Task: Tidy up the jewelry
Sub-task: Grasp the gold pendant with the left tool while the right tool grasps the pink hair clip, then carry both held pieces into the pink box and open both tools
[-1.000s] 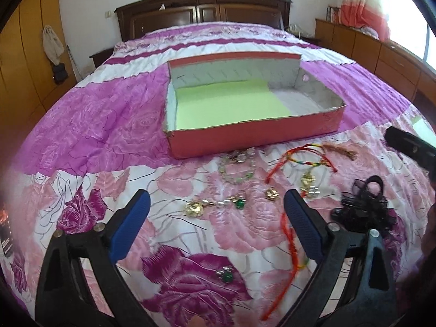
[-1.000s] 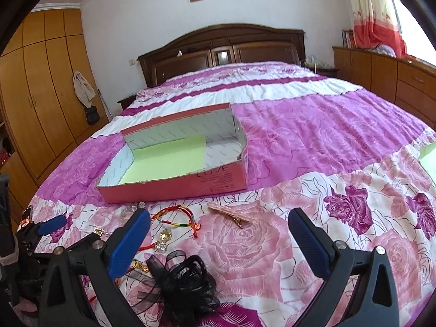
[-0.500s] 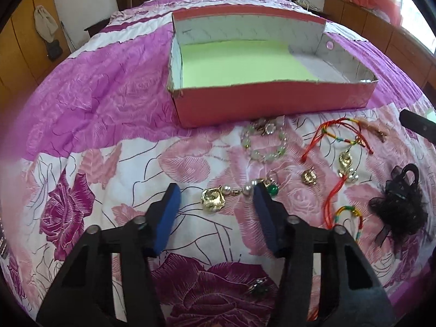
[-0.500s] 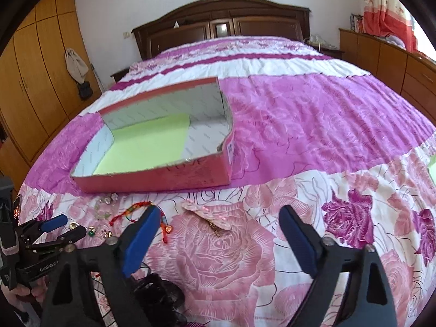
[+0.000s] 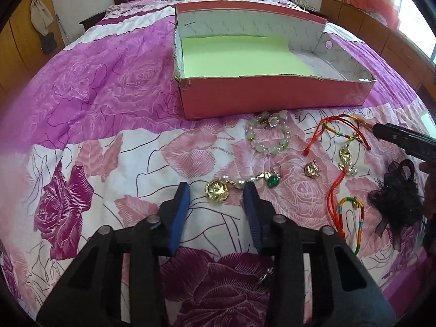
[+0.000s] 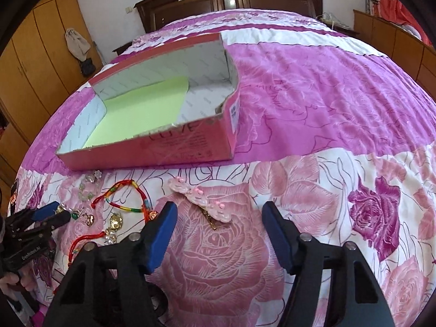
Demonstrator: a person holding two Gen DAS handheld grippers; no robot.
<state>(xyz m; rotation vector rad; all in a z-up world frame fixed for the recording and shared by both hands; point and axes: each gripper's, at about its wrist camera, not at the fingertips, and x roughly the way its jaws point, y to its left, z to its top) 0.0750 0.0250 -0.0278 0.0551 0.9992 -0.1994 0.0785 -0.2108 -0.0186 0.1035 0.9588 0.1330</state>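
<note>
My left claw is closing, its blue pads either side of the gold pendant but not yet pressing it. My right claw is closing too, with the pink hair clip just ahead between its tips. Both pieces lie on the rose-printed bedspread before the red box; wooden wardrobes stand at the left, the headboard behind.

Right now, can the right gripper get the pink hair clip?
Probably yes. The right hand-held gripper points straight at the pink hair clip, which lies alone on the bedspread just past its closing jaws. Nothing lies in between, and the pads don't touch it yet.
</note>
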